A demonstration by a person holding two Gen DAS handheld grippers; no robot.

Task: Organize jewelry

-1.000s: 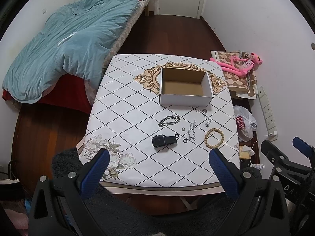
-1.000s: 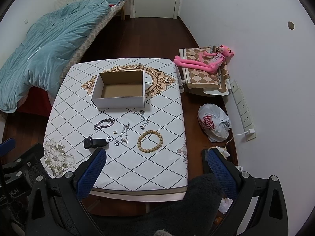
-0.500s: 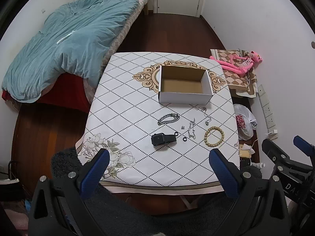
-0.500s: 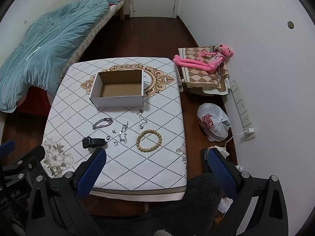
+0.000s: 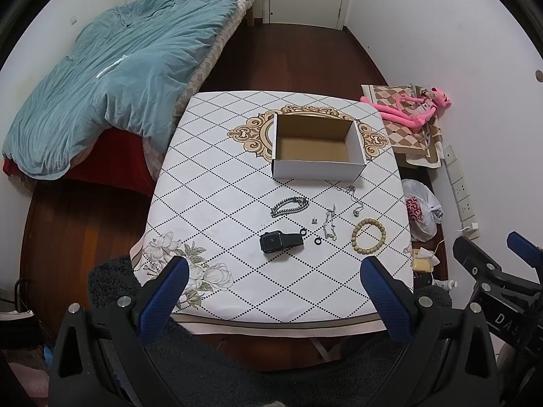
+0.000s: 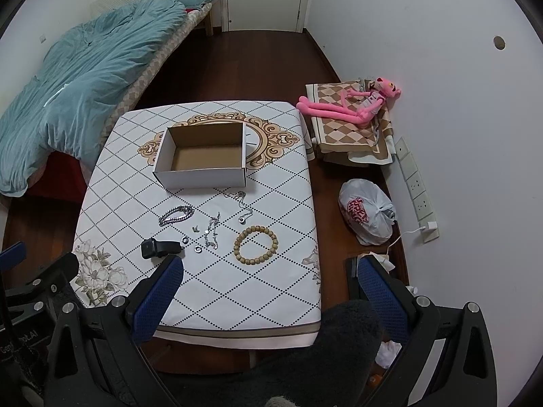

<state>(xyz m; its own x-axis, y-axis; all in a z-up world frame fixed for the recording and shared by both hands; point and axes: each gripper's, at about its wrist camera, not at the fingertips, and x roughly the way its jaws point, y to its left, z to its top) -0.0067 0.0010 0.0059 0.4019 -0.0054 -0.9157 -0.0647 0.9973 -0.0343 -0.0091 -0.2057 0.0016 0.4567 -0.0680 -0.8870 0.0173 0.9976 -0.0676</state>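
Note:
An empty white cardboard box (image 5: 317, 151) (image 6: 203, 156) stands open at the far middle of the table (image 5: 210, 186) (image 6: 281, 271). In front of it lie a silver chain bracelet (image 5: 289, 205) (image 6: 176, 215), a black smartwatch (image 5: 280, 241) (image 6: 159, 248), two small rings (image 5: 317, 241) (image 6: 198, 248), a thin silver chain (image 5: 329, 225) (image 6: 212, 230), a pendant necklace (image 5: 354, 200) (image 6: 242, 207) and a wooden bead bracelet (image 5: 369, 236) (image 6: 256, 245). My left gripper (image 5: 275, 293) and right gripper (image 6: 271, 288) are both open and empty, high above the table's near edge.
A bed with a teal duvet (image 5: 112, 78) stands to the left. A pink plush toy (image 6: 353, 105) on a chequered cloth, a plastic bag (image 6: 368, 212) and wall sockets (image 6: 415, 183) are on the right. A dark fuzzy seat (image 6: 325, 356) is below the grippers.
Both grippers have risen and pulled back a little, so the table sits slightly smaller and lower in view. Nothing on the table has moved.

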